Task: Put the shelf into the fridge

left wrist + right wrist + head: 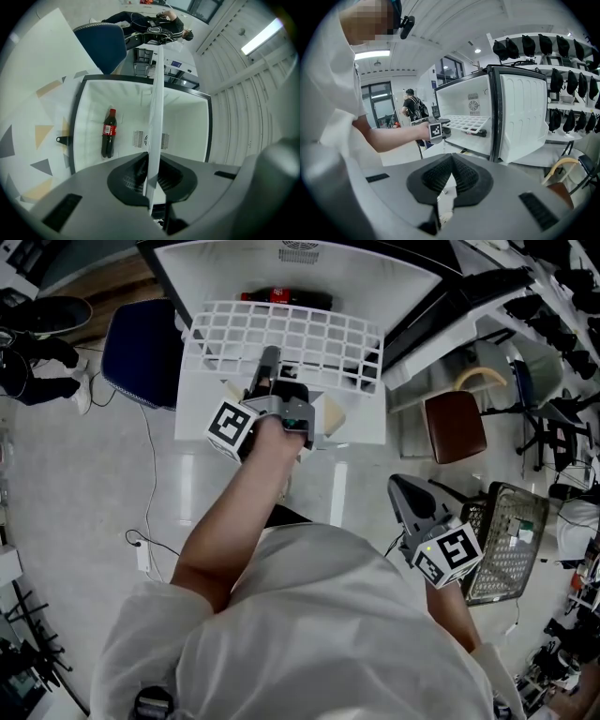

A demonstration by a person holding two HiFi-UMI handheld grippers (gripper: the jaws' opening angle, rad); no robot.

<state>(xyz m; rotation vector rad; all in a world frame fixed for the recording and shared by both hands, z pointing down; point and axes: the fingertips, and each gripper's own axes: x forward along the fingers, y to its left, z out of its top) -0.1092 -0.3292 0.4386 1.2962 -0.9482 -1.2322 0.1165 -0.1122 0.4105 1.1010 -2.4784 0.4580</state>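
White shelf [281, 307] sits partway in the fridge [384, 273], pinched by the left tool [269, 365]. Right tool [401, 491] is closed, holding nothing.

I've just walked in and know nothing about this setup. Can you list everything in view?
Fridge: one, white, door open, in front of the person.
Shelf: one, white wire grid, partly inside the fridge.
Bottle: one, dark with red label, lying inside the fridge.
Chair: one, dark blue, left of the fridge.
Stool: one, brown, right of the fridge.
Basket: one, wire mesh, far right.
Left gripper: grey, clamped on the shelf.
Right gripper: grey, shut, empty.
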